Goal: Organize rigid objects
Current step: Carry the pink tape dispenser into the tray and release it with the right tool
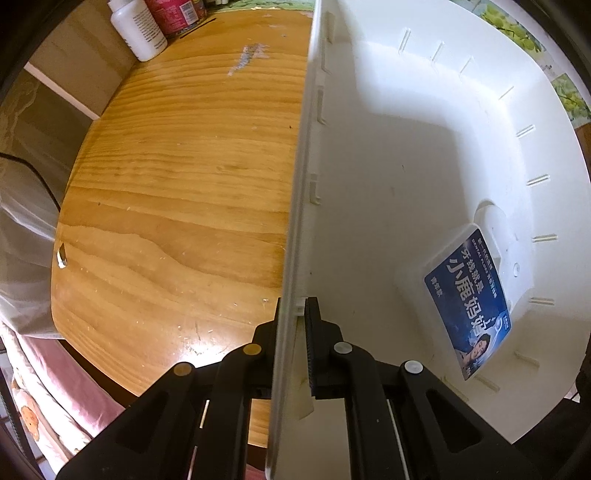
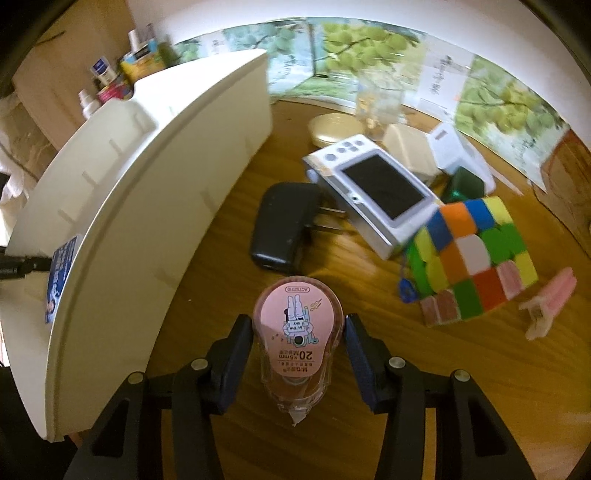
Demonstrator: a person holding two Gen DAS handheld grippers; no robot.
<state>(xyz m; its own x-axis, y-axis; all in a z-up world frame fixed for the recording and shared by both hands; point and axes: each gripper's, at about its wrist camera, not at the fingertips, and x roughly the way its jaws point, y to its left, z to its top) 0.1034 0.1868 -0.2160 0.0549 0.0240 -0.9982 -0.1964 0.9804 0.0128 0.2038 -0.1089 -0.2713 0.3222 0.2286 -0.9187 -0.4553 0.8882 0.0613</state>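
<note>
My left gripper [image 1: 293,314] is shut on the near wall of a white plastic bin [image 1: 388,155]. A blue dental floss box [image 1: 469,302] lies inside the bin at the right. In the right wrist view the bin [image 2: 122,206] stands at the left on the wooden table. My right gripper [image 2: 299,325] is open, with a pink correction tape dispenser [image 2: 297,339] lying on the table between its fingers; there is a gap on each side. Further off lie a black charger plug [image 2: 284,225], a white device with a dark screen [image 2: 380,188] and a colourful puzzle cube [image 2: 472,258].
A pink clip [image 2: 550,302] lies at the right. A round beige case [image 2: 332,129], a clear cup [image 2: 380,107] and white boxes [image 2: 454,147] sit at the back. Bottles [image 1: 136,29] stand at the table's far left corner. The table edge [image 1: 59,258] drops off at the left.
</note>
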